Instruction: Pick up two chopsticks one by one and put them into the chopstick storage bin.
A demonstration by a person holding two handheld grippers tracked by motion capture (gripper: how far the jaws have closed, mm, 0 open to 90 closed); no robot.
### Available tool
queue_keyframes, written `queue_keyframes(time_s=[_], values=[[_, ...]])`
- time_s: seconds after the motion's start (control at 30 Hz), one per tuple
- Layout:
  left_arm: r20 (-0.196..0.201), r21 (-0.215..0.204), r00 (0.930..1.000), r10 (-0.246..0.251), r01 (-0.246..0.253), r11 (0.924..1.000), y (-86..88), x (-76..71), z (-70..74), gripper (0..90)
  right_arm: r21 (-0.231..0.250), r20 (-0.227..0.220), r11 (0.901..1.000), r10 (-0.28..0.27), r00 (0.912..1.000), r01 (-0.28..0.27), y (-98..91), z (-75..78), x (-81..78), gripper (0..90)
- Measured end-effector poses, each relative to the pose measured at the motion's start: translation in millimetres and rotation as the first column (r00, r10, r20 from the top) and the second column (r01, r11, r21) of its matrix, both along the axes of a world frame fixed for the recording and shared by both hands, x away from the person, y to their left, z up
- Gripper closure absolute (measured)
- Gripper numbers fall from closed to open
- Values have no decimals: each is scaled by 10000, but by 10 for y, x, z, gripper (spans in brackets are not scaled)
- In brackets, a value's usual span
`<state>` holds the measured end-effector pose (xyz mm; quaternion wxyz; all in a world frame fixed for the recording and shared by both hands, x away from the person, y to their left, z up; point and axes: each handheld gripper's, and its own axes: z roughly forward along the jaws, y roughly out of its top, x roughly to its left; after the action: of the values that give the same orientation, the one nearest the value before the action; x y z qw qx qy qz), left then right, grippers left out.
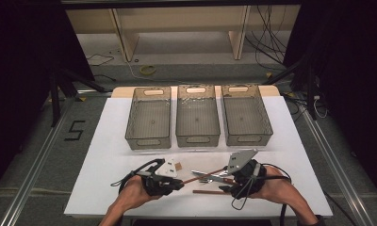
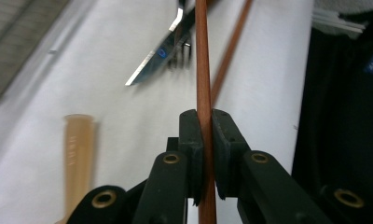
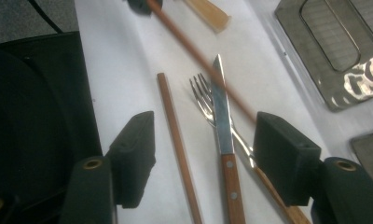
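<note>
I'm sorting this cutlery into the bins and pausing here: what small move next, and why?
Probably lift the left gripper: its jaws are shut on one chopstick, whose far end crosses the knife and fork, and raising it avoids dragging them.

- Chopstick 1 (image 2: 203, 70): reddish-brown wood, thin, clamped betw. left gripper (image 2: 203, 128) jaws; runs straight ahead, lifted at a slant over the knife/fork.
- Chopstick 2 (image 3: 175, 140): same wood, lies flat on white table (image 1: 106, 155), just beside the fork, betw. the spread jaws of right gripper (image 3: 205, 154).
- Knife (image 3: 223, 126): steel blade, wooden riveted handle, lies across fork.
- Fork (image 3: 204, 100): steel tines, wooden handle, partly under knife.
- All near table's front edge, w/ 3 bins (image 1: 196, 117) beyond.
</note>
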<state>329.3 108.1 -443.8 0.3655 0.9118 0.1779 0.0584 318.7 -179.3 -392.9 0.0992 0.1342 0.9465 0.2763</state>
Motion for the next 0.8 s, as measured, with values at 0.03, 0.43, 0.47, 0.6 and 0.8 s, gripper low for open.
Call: queue_keyframes(time_s=[0.03,0.43,0.47,0.6,0.8], values=[[12,-104,9998,215,-215,9997,26,16,16,831,-27,-28,10000,-41,10000,41,-12,-12,-5,384],[-123,-1290,9672,2538,-2532,9588,365,248,182,832,-451,-578,9975,-570,9967,545,-114,-277,39,338],[-89,-1331,9636,2672,-2660,9547,388,264,194,832,-451,-578,9975,-570,9967,545,-114,-277,39,338],[-71,-1458,9493,3144,-3120,9388,483,333,243,834,-523,-696,9970,-611,9957,575,-114,-318,38,342],[-142,-1655,9254,3788,-3758,9118,631,465,309,834,-513,-698,9961,-746,9948,712,-136,-323,38,345]])
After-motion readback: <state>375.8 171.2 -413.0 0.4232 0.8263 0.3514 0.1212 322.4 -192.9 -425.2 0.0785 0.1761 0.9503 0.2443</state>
